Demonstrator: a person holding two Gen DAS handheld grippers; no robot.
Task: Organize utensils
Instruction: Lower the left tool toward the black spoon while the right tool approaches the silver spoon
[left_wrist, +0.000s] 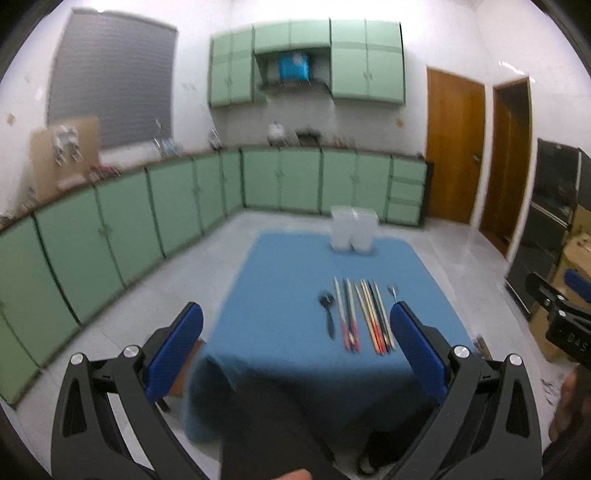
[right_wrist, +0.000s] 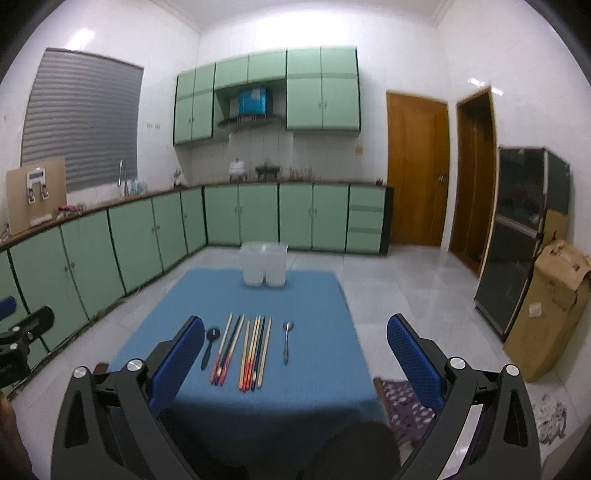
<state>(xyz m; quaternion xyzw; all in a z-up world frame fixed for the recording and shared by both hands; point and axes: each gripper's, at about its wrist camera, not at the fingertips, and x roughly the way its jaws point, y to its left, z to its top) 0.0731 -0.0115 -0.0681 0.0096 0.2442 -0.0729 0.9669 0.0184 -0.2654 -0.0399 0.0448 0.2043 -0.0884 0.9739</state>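
Observation:
On the blue-clothed table (right_wrist: 314, 295) lies a row of utensils: a black spoon (right_wrist: 209, 345), several chopsticks (right_wrist: 243, 347) and a metal spoon (right_wrist: 287, 341). Two clear plastic containers (right_wrist: 263, 264) stand side by side at the far edge. In the left wrist view the same black spoon (left_wrist: 328, 314), chopsticks (left_wrist: 364, 314), metal spoon (left_wrist: 393, 291) and containers (left_wrist: 352, 229) appear blurred. My left gripper (left_wrist: 295, 332) is open, held high before the near table edge. My right gripper (right_wrist: 295, 343) is open too, above the near edge, holding nothing.
Green cabinets (right_wrist: 147, 229) run along the left and back walls. A cardboard box (right_wrist: 550, 306) and a dark cabinet (right_wrist: 524, 236) stand at the right wall. A patterned mat (right_wrist: 402, 402) lies on the tiled floor by the table's right corner. A dark trouser leg (left_wrist: 266, 424) shows below.

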